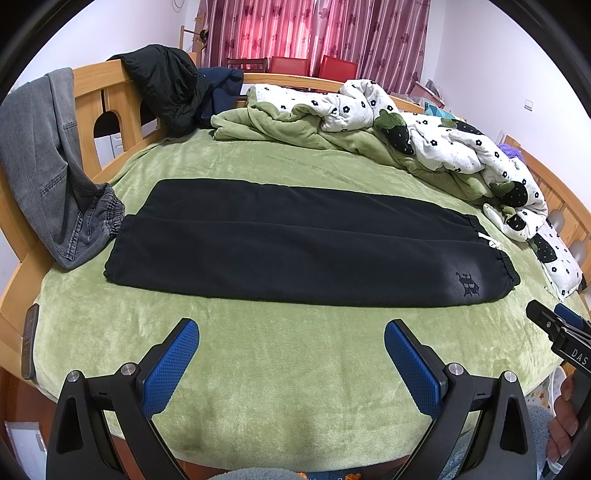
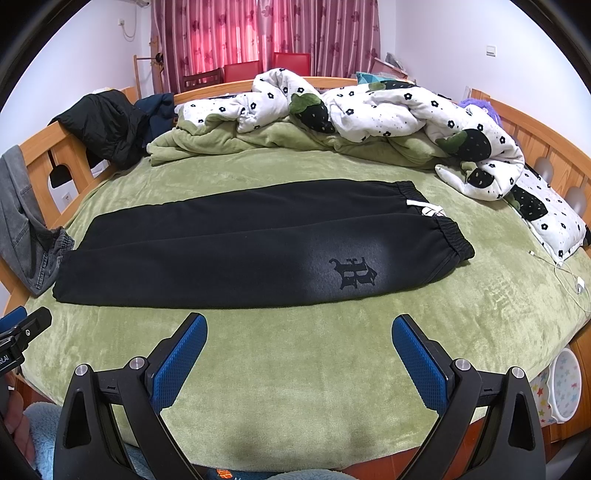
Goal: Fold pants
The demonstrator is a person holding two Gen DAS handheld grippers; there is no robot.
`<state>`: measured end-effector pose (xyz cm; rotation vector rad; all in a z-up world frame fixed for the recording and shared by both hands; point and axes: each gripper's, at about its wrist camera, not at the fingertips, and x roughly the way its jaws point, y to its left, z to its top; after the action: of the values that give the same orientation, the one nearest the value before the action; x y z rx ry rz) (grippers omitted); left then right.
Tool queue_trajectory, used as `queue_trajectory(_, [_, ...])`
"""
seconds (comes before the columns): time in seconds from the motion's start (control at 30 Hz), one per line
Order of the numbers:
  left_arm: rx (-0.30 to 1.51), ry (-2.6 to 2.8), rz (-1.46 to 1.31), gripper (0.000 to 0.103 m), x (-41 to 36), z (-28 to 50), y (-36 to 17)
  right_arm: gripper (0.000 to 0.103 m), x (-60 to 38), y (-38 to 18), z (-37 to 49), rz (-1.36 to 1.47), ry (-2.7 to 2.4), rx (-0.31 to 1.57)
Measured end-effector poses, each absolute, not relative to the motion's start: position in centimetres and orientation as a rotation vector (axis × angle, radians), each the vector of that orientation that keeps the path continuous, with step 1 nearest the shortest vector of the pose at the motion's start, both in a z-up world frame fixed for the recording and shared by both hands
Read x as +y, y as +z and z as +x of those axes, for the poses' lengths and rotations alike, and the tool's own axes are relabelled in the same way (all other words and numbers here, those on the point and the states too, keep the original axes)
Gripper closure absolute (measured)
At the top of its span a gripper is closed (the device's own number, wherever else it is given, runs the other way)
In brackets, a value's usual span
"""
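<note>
A pair of black pants [image 1: 306, 240] lies flat across a bed covered by a green blanket [image 1: 277, 354]. The pants are folded lengthwise, one leg on the other, with the elastic waistband [image 2: 448, 229] toward the right end and the leg hems toward the left end. A white drawstring [image 2: 424, 206] pokes out at the waistband, and a dark gothic letter logo [image 2: 352, 273] sits on the near leg just short of the waistband.

The left gripper [image 1: 291, 343] hovers over bare blanket on the near side of the pants, its two blue-padded fingers [image 1: 173, 362] spread wide apart and holding nothing. The right gripper [image 2: 299, 339] hovers likewise on the near side of the pants, closer to the logo end, its blue fingers [image 2: 417, 362] also spread wide and empty. Neither touches the pants.

Beyond the pants, a rumpled white quilt [image 2: 388, 107] printed with flowers and strawberries is heaped along the far side of the bed. At the left end of the pants, grey jeans [image 1: 48, 166] hang over the wooden bed rail [image 1: 92, 99], with a black jacket [image 1: 166, 85] draped farther along it. A white charging cable [image 2: 561, 269] lies on the blanket to the right of the waistband. Pink curtains [image 2: 266, 33] hang behind the bed.
</note>
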<state>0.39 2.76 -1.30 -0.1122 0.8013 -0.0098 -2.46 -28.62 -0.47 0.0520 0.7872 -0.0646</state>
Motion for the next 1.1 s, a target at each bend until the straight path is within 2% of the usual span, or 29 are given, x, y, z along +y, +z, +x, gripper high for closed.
queue_trajectory(0.37, [0.807,-0.045,-0.155,0.002,3.5,-0.8,-0.1,0.004,-28.2,0.0,-2.5,0.039,-0.077,0.774])
queue_trajectory(0.6, [0.867,-0.268,-0.385,0.002,6.0,-0.7,2.3,0.004,-26.6,1.0,-3.3,0.006,-0.022,0.738])
queue_trajectory(0.8, [0.773,-0.227,-0.384,0.002,8.2,0.3,5.3,0.004,-26.8,3.7,-4.5,-0.012,0.061,0.640])
queue_trajectory(0.93, [0.791,-0.152,-0.383,0.002,9.6,2.4,3.4,0.003,-29.1,4.5,-4.3,0.017,0.034,0.528])
queue_trajectory(1.1, [0.836,-0.018,-0.439,0.002,11.4,5.3,-2.8,0.001,-32.4,2.4,-0.7,0.067,-0.001,0.592])
